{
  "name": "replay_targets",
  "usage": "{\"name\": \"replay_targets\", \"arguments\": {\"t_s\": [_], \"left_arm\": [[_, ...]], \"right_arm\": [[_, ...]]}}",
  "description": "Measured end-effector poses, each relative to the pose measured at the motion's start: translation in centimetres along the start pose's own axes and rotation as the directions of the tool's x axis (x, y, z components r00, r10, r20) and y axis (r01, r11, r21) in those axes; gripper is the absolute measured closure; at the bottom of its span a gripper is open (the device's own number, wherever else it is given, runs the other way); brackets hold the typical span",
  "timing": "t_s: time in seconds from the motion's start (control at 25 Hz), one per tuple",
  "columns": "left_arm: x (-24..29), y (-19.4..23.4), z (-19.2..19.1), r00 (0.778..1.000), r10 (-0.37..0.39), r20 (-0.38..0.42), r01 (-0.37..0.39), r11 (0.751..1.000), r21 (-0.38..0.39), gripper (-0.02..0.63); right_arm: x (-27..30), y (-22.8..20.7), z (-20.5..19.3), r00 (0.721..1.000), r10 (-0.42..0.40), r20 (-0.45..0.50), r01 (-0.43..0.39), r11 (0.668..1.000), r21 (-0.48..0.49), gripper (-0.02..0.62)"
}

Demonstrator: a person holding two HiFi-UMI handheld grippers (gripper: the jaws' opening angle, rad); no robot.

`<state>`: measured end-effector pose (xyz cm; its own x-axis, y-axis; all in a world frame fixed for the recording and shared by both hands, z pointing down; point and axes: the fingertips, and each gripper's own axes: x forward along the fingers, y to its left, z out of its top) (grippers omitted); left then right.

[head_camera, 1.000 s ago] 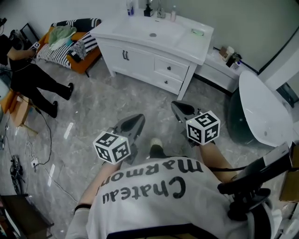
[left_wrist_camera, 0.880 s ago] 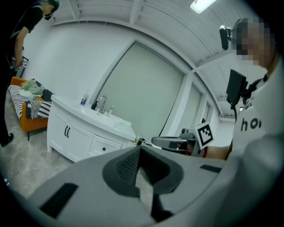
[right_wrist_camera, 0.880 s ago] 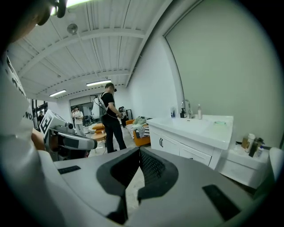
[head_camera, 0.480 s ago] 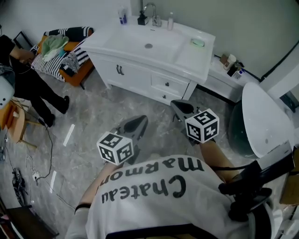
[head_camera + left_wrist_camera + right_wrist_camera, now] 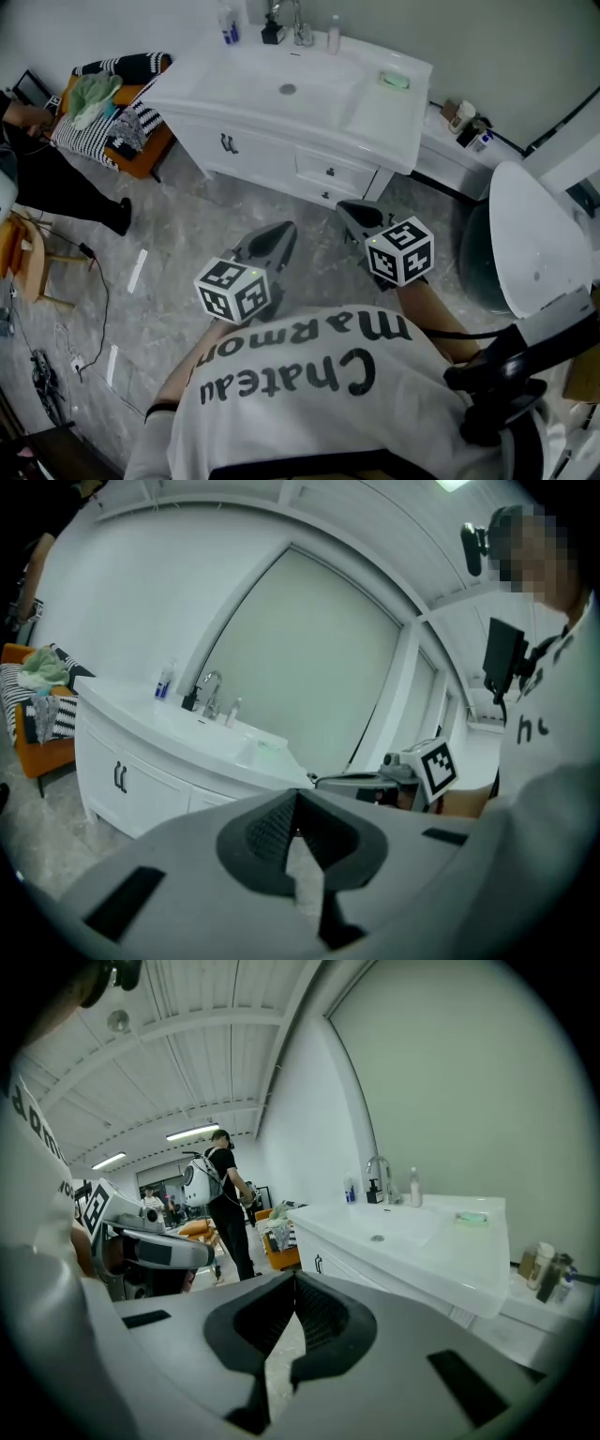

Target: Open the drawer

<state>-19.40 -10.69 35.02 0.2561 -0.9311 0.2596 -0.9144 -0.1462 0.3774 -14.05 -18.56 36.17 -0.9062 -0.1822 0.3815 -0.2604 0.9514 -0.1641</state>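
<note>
White vanity (image 5: 394, 112); its upper drawer (image 5: 354, 178) lies at about 12 o'clock from the right gripper (image 5: 351, 210), well apart. Right and left gripper (image 5: 281, 232) jaws are pressed together, empty. Risk (my judgement): unopened jaws would knock the small knob (image 5: 330, 172) rather than grasp it.

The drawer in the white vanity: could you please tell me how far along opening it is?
Nothing looks done: the upper drawer and lower drawer sit flush in the vanity. In hand: left claw and right claw, both shut and empty, hang over the floor short of it. Left: reach a knob, grip, pull.
</note>
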Motion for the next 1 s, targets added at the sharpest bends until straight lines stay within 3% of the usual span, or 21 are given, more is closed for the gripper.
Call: {"name": "replay_targets", "arguments": {"t_s": [0.24,0.44,0.72,1.0], "left_arm": [[2.2,0.6,-0.7,0.998,-0.034,-0.048,0.036,0.999,0.032,0.597],[2.9,1.4,-0.7,0.999,-0.017,-0.039,0.018,1.0,0.015,0.597],[2.6,3.5,-0.6,0.999,0.033,-0.002,-0.033,0.999,-0.001,0.597],[4.5,6.3,0.8,0.999,-0.018,-0.027,0.017,1.0,-0.022,0.597]], "right_arm": [[1.2,-1.8,-0.1,1.0,-0.017,-0.01,0.018,1.0,0.019,0.587],[1.8,-2.3,0.0,1.0,-0.012,0.006,0.011,0.999,0.035,0.586],[2.6,-2.7,1.4,0.988,-0.014,0.155,-0.001,0.995,0.095,0.586],[5.1,-4.5,1.2,0.992,-0.077,0.1,0.066,0.991,0.117,0.586]]}}
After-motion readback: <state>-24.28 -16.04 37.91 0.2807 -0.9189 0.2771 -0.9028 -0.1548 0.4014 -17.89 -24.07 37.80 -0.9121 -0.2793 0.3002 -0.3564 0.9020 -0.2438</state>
